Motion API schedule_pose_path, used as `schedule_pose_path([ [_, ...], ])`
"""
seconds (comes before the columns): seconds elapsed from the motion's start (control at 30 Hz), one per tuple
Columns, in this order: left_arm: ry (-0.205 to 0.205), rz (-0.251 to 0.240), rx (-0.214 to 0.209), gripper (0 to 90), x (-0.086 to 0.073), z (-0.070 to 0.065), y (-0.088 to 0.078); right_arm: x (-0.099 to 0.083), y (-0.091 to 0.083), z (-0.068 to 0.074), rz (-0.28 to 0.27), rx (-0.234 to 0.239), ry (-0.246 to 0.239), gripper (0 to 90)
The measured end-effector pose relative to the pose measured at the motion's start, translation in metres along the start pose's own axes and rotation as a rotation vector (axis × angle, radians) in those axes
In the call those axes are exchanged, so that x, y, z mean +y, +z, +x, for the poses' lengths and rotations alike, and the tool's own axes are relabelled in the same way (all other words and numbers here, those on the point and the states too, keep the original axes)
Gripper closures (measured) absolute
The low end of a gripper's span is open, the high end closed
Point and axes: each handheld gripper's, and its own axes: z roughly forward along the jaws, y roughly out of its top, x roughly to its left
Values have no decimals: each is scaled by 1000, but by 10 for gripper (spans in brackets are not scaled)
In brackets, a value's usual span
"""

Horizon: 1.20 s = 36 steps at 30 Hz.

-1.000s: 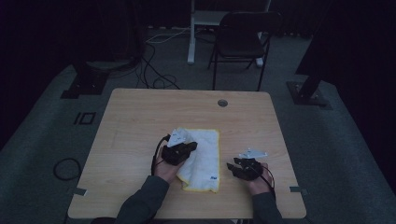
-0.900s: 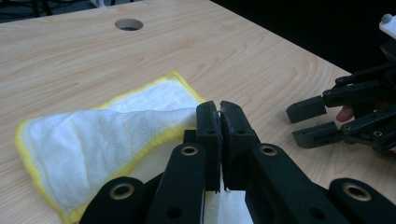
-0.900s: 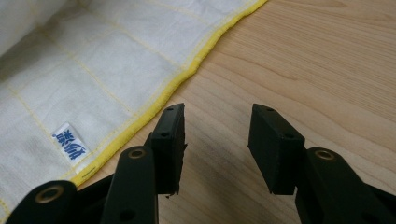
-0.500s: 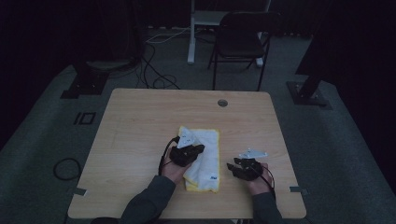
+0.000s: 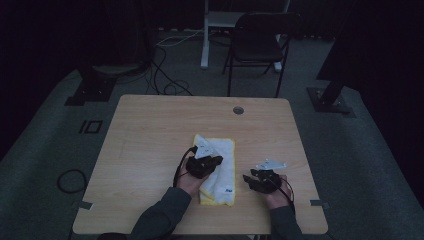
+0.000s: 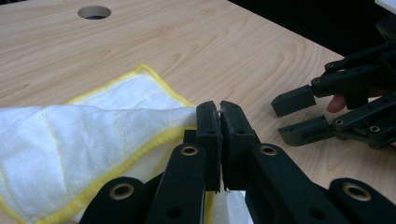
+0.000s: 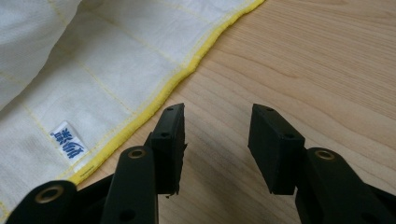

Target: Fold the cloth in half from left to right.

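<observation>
Apparently I am mid-fold: my left gripper [image 6: 219,114] is clamped on the yellow-edged corner of the white cloth [image 5: 220,167], lifted over the rest lying at the table's [image 5: 150,135] near middle. Next I should carry it across. My right gripper [image 7: 217,140] hovers empty, jaws apart, just right of the hem.

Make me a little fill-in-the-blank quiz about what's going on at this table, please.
1. The left gripper is shut on the ____ edge of the white cloth.
2. The right gripper has its jaws ____, with bare wood between them.
3. The cloth's small label carries ____ lettering.
4. Behind the table stands a dark folding ____.

Missing words: yellow; open; blue; chair
</observation>
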Motion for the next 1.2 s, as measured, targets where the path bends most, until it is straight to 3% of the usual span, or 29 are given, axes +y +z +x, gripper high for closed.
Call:
schedule_pose_path([
  [0.87,40,41,-43,879,7,-11,27,0,1,-1,0,-1,4,558],
  [1.2,20,59,-52,875,3,-10,38,0,1,0,2,0,3,558],
])
